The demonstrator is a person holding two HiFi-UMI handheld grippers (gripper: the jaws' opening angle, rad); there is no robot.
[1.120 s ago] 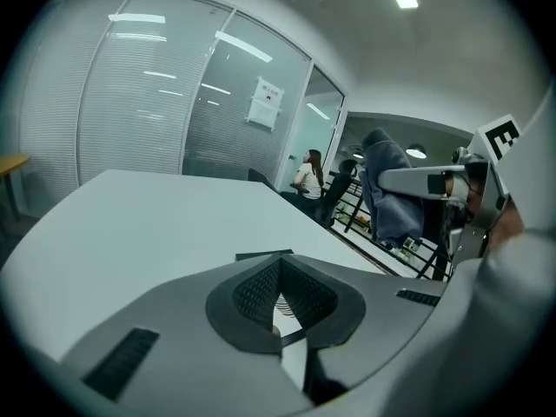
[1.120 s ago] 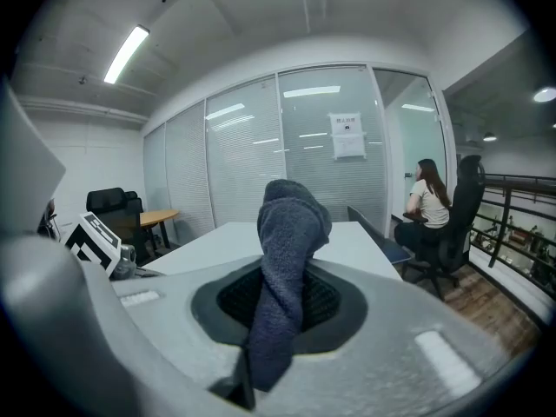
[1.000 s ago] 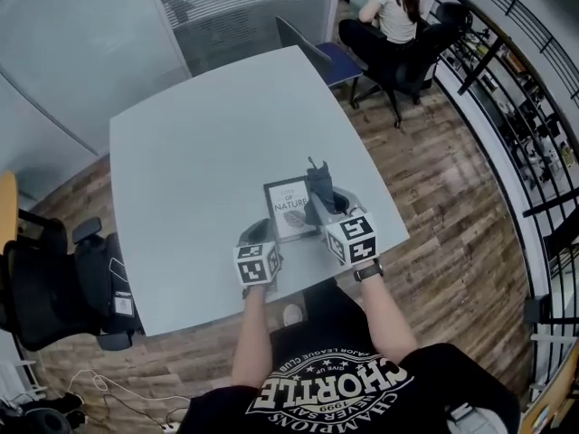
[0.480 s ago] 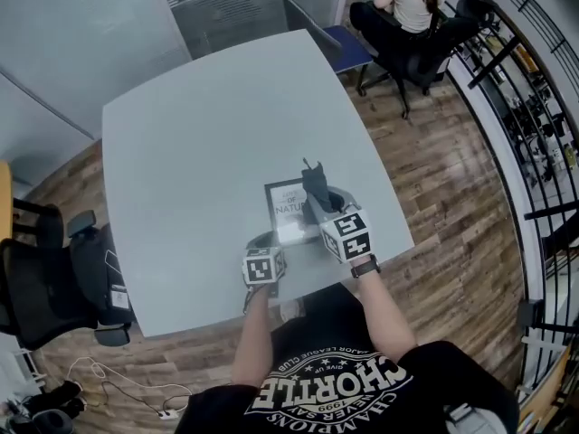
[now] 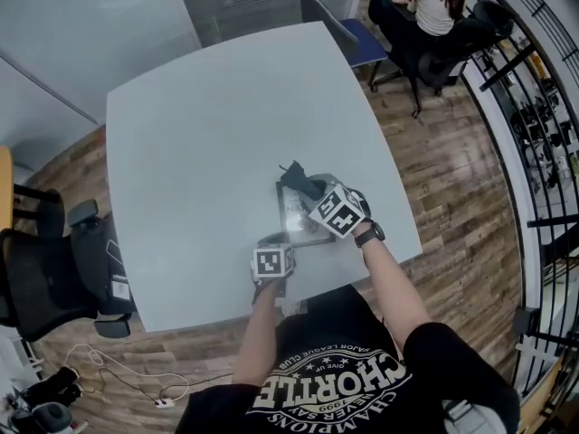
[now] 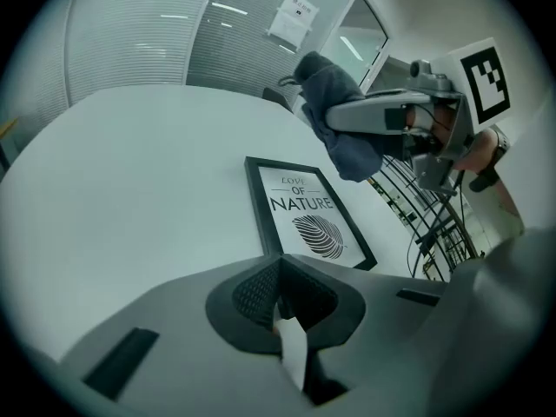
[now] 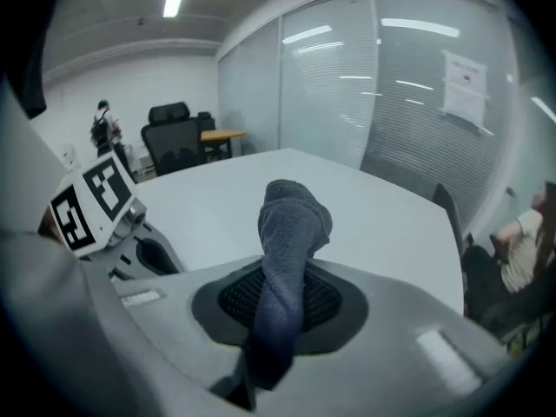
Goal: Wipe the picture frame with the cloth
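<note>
Right gripper point(image 5: 309, 191) jaws clamp a dark grey-blue cloth point(image 5: 294, 174) above the black picture frame point(image 5: 295, 217) lying by the near edge of the pale desk point(image 5: 199, 143); left gripper point(image 5: 274, 242) jaws closed, empty

right gripper point(image 5: 310, 188): swung left over picture frame point(image 5: 295, 219) | cloth point(image 5: 293, 174): now above its far edge | left gripper point(image 5: 271, 241): shifted to its near edge

We find the picture frame point(image 5: 297, 217) flat on the table point(image 5: 190, 125) at centre frame, the cloth point(image 5: 299, 178) over its top end, the left gripper point(image 5: 271, 242) just below it.
</note>
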